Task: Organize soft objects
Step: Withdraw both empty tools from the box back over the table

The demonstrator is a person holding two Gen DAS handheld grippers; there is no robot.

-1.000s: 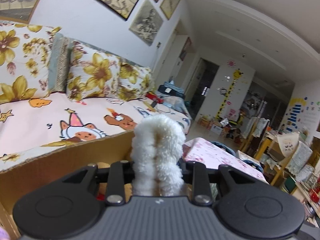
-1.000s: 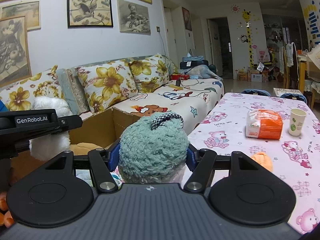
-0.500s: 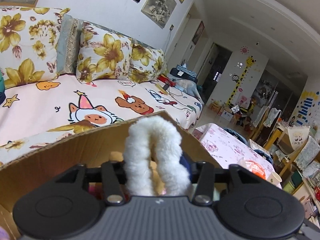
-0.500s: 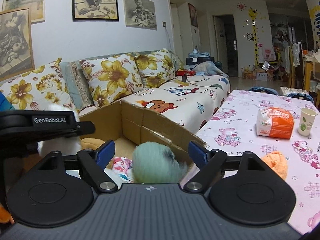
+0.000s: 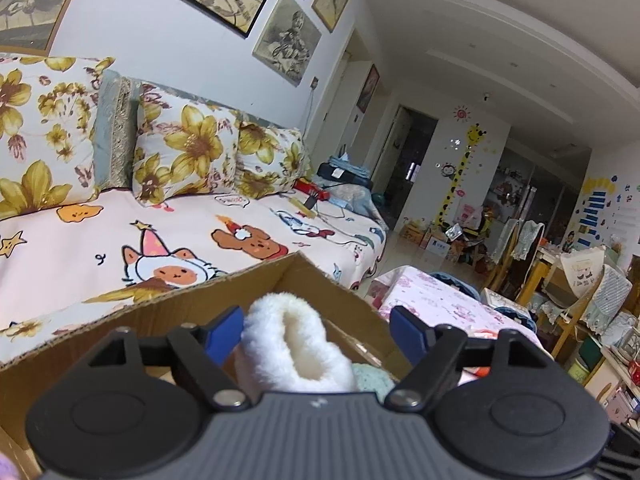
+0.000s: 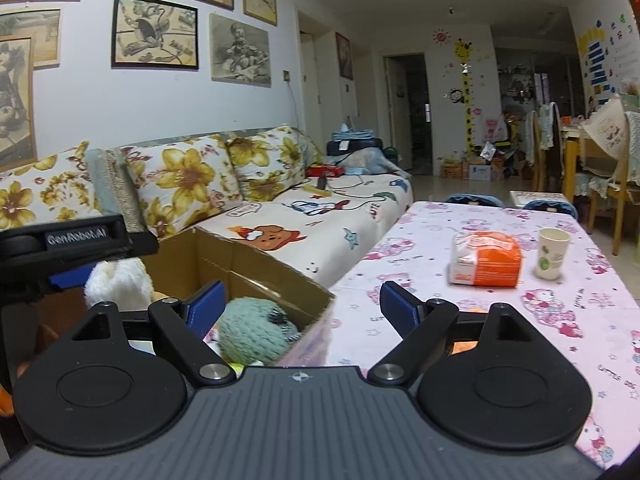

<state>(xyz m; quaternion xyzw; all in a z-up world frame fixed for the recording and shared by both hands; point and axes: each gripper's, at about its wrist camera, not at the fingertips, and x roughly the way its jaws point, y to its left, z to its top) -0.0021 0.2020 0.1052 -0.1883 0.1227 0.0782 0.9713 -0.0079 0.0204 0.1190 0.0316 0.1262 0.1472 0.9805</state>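
A cardboard box (image 6: 256, 268) stands between the sofa and the table; it also shows in the left wrist view (image 5: 304, 276). My left gripper (image 5: 318, 330) is open over the box, and the white fluffy toy (image 5: 288, 344) sits loose between its jaws; it also shows in the right wrist view (image 6: 118, 282). My right gripper (image 6: 304, 306) is open at the box's near corner. The teal knitted toy (image 6: 254, 330) lies in the box, also seen in the left wrist view (image 5: 372, 378).
A floral sofa (image 6: 280, 216) runs behind the box. The table with a pink cloth (image 6: 500, 300) holds an orange tissue pack (image 6: 486, 258), a paper cup (image 6: 552, 254) and an orange soft item (image 6: 464, 346) behind my right finger.
Both grippers opened. The teal toy dropped from my right gripper into the box. My left gripper lowered over the box and let go of the white toy.
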